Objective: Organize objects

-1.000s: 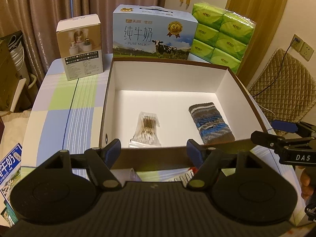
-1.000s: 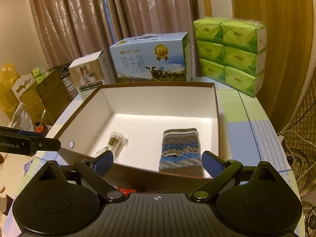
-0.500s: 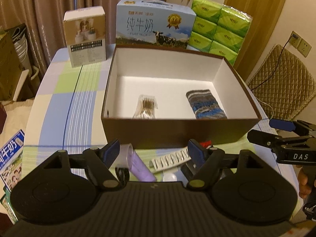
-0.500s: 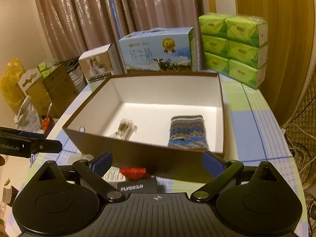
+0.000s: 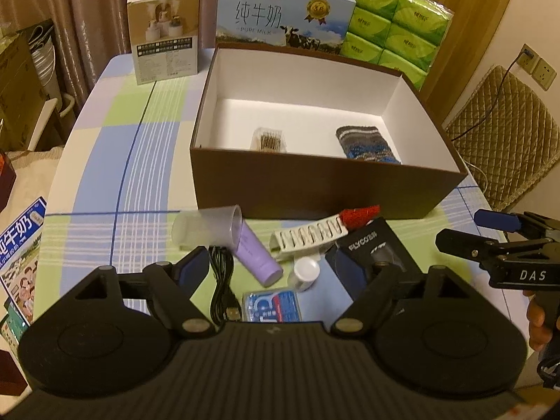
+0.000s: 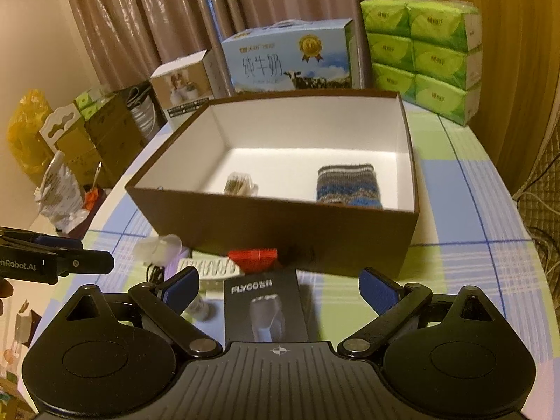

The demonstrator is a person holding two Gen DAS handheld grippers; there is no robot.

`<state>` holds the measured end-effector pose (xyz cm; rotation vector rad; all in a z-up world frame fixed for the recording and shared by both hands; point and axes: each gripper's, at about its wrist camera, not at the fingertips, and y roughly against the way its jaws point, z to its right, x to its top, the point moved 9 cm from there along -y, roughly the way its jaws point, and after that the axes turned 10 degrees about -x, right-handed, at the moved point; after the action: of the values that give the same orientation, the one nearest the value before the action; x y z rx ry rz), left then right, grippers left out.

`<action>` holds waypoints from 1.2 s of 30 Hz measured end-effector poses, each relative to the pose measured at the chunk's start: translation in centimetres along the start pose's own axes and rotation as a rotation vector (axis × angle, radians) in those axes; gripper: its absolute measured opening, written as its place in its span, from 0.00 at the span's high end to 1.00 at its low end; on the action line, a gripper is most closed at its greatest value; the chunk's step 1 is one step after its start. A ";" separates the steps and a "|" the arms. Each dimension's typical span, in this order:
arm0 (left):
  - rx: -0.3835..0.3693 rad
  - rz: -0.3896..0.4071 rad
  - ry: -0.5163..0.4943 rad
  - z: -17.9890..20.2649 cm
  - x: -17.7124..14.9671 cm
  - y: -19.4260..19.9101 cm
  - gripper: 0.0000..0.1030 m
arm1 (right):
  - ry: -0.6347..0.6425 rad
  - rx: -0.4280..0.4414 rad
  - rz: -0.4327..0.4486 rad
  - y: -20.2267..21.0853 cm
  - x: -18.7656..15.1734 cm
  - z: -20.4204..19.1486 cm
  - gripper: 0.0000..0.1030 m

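A brown open box (image 5: 315, 189) (image 6: 280, 224) holds a cotton-swab pack (image 5: 268, 140) (image 6: 239, 183) and a knitted striped pouch (image 5: 365, 145) (image 6: 346, 183). In front of it on the table lie a clear cup (image 5: 206, 229), a purple tube (image 5: 255, 255), a black cable (image 5: 222, 273), a white blister strip (image 5: 309, 238), a red item (image 5: 360, 215) (image 6: 253, 259), a small white bottle (image 5: 304, 273), a blue packet (image 5: 273, 306) and a black FLYCO box (image 5: 371, 248) (image 6: 266, 308). My left gripper (image 5: 281, 267) is open above these items. My right gripper (image 6: 280, 287) is open over the FLYCO box.
At the table's back stand a small beige carton (image 5: 164, 31), a blue milk carton (image 5: 283, 17) and green tissue packs (image 5: 395, 21). A quilted chair (image 5: 504, 133) stands right of the table. Cartons and bags (image 6: 70, 147) crowd the floor on the left.
Both grippers have pulled back and up from the box's front wall. The loose items in front of the box have come into view. Both stay open.
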<state>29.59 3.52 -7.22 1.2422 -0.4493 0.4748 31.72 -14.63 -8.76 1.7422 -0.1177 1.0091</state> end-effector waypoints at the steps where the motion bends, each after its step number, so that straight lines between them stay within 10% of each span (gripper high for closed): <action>1: 0.001 -0.003 0.003 -0.1 -0.2 0.0 0.26 | -0.001 0.002 -0.006 -0.1 -0.2 0.0 0.07; 36: 0.025 -0.119 0.029 -1.3 -7.0 -3.1 0.27 | 0.111 -0.029 -0.172 -4.6 -7.3 -2.2 0.07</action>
<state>25.71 3.33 -14.00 1.2767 -0.3436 0.3974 28.19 -13.64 -16.88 1.6361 0.0866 0.9698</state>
